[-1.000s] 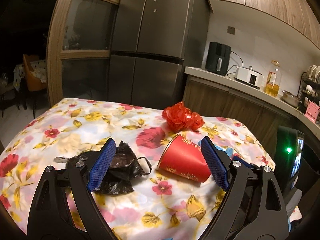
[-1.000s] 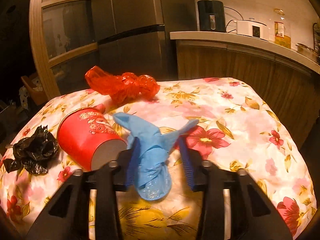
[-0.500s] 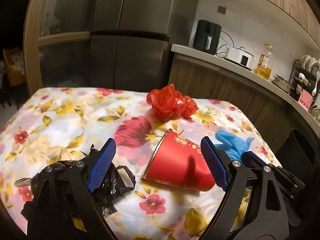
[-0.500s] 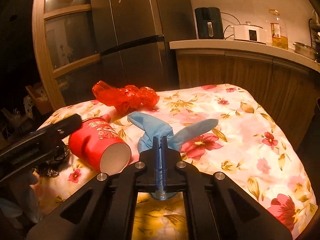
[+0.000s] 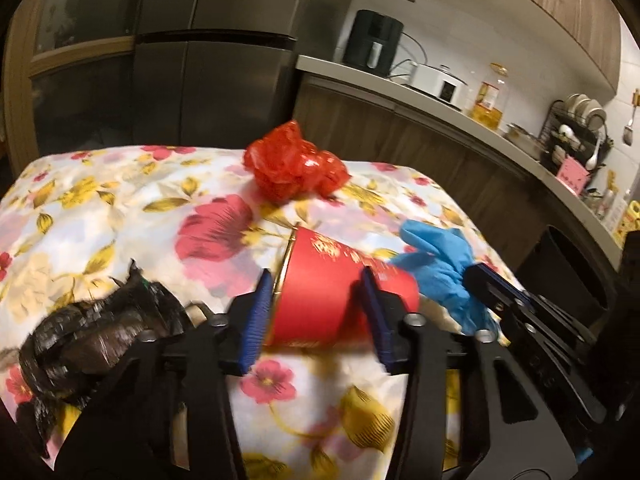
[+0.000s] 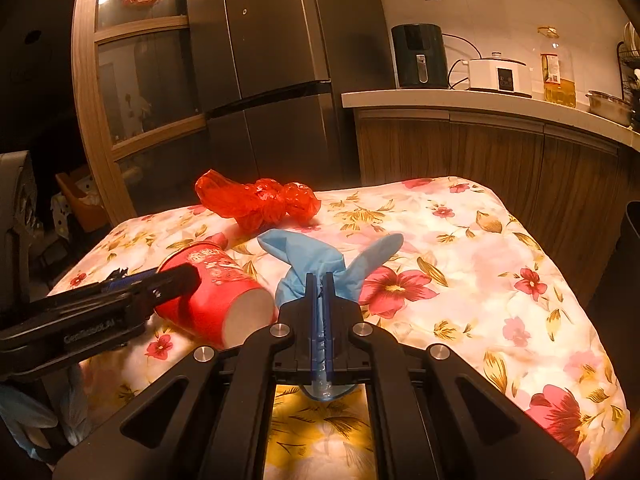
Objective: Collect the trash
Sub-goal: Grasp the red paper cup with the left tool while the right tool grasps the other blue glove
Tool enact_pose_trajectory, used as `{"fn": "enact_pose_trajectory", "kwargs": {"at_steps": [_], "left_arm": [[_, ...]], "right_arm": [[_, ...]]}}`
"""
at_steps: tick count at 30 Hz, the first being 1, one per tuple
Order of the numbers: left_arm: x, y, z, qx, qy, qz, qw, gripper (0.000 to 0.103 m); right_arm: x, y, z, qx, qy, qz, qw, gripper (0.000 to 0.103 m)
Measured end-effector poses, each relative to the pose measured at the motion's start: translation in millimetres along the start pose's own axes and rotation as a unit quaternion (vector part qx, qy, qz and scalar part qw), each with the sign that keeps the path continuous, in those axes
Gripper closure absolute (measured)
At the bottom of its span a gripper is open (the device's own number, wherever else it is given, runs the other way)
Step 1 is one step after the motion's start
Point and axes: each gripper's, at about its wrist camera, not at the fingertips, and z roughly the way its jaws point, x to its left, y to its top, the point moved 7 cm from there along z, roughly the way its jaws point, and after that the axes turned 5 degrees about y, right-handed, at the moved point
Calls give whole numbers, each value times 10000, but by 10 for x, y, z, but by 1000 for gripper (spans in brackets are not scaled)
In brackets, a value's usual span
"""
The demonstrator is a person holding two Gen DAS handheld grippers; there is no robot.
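Observation:
A red paper cup (image 5: 324, 280) lies on its side on the floral tablecloth (image 5: 120, 208). My left gripper (image 5: 318, 304) straddles it near the rim, its jaws closing with the blue pads (image 5: 256, 312) against the cup's sides. In the right wrist view the cup (image 6: 216, 284) shows its white base, with a left finger laid on it. My right gripper (image 6: 319, 280) is shut on a blue glove (image 6: 312, 256), whose fingers stick up past the tips. The glove (image 5: 440, 256) also shows right of the cup. A crumpled red plastic bag (image 5: 296, 168) sits farther back. A black plastic bag (image 5: 100, 320) lies at the left.
The table (image 6: 520, 320) drops off at its edges. Behind it stand a dark fridge (image 6: 272, 80) and a wooden counter (image 6: 480, 100) with appliances. A black bin (image 5: 568, 272) stands beside the table's right side.
The left gripper came forward and down over the red cup and its jaws narrowed onto it. The right gripper shut on the blue glove and has held it since.

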Motion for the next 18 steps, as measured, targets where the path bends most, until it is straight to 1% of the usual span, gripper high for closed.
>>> {"fn": "enact_pose_trajectory", "kwargs": {"at_steps": [1,4,5,6,8,9,14,18], "left_arm": [[-18,-23,-19,30,-17,12,10000,70],[-91,-84,-75,67,-35,78,9999,78],[-103,-98,-84,84,-48,75,9999,82],[-129,-123,-98,112,-75,56,9999,89],[-156,-172,-112,166,-99,14,9998,97],[-172,-194,-114,186,-122,-4,9998,99],[-260,-240,-150,149,-192,-39,9997,101],[-346,-260,-234,21,-137,-54,9999,101]], "right_arm": [[-1,0,-15,-14,-1,-6,10000,99],[4,-6,-57,-34,10,-18,10000,99],[3,-10,-73,-38,15,-22,10000,99],[2,-14,-86,-42,19,-25,10000,99],[-7,-23,-123,-50,14,-28,10000,99],[-16,-29,-142,-55,5,-22,10000,99],[-74,-34,-250,-95,-43,11,9999,100],[-131,-10,-360,-164,-78,29,9998,100]]}}
